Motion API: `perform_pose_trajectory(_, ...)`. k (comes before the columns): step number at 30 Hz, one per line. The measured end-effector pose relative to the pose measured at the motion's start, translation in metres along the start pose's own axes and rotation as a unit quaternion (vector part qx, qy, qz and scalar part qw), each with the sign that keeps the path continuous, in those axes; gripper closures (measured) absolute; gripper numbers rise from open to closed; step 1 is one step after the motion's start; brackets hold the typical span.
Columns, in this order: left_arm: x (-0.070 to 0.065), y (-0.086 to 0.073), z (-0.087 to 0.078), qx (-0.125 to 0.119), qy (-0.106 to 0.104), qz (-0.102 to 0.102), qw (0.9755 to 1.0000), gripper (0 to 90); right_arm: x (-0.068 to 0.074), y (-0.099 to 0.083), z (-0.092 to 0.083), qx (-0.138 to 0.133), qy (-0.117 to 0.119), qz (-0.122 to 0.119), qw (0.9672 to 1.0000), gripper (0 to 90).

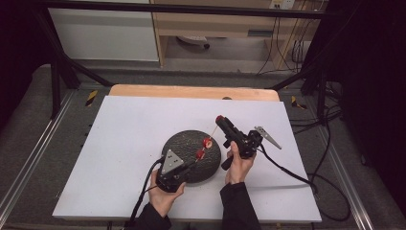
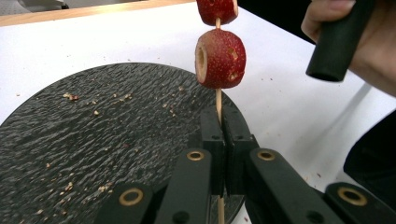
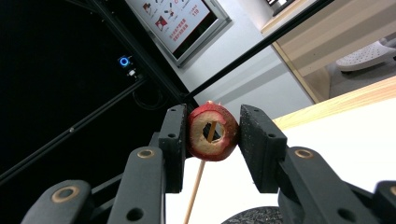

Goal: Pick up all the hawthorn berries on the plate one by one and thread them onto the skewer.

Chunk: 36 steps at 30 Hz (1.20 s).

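A thin wooden skewer [image 2: 218,100] carries two red cored fruit pieces, the nearer one [image 2: 219,58] below the farther one [image 2: 216,9]. My left gripper [image 2: 223,116] is shut on the skewer's lower end, above a dark round plate [image 2: 93,140]. In the high view the skewer [image 1: 213,132] slants up and right from the left gripper [image 1: 190,165], with the two pieces [image 1: 204,148] over the plate [image 1: 184,141]. My right gripper [image 3: 212,126] is shut on a third cored fruit piece [image 3: 219,142]; the skewer's tip [image 3: 210,132] shows in its hole. That gripper [image 1: 220,119] sits at the skewer's far end.
The plate lies on a white sheet [image 1: 124,139] covering a wooden table [image 1: 191,91]. Crumbs [image 2: 70,97] are scattered on the plate. Black frame bars [image 1: 62,62] and cables [image 1: 297,175] surround the table. A shelf unit [image 1: 215,28] stands behind.
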<state>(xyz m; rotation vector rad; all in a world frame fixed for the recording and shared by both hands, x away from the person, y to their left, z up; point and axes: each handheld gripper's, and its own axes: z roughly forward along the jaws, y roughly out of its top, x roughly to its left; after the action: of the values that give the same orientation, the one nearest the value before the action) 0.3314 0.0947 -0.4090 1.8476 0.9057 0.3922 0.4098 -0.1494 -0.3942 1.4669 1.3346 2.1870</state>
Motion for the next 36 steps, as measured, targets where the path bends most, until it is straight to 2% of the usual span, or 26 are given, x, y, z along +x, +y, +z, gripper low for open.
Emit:
perform_pose_trajectory(23,-0.001,0.021,0.012,-0.012,-0.009,-0.011,0.9998,88.2,0.004,-0.007,-0.007,0.014,0.01,-0.006,0.9998,63.5)
perform_pose_trajectory(34,0.0,0.019,0.013,-0.01,-0.015,-0.013,0.9998,88.3,0.004,-0.006,-0.008,0.029,0.012,-0.014,0.9994,62.6)
perform_pose_trajectory(36,0.001,0.018,0.012,-0.01,-0.017,-0.016,0.9997,88.3,0.004,-0.005,-0.009,0.034,0.01,-0.019,0.9992,59.5)
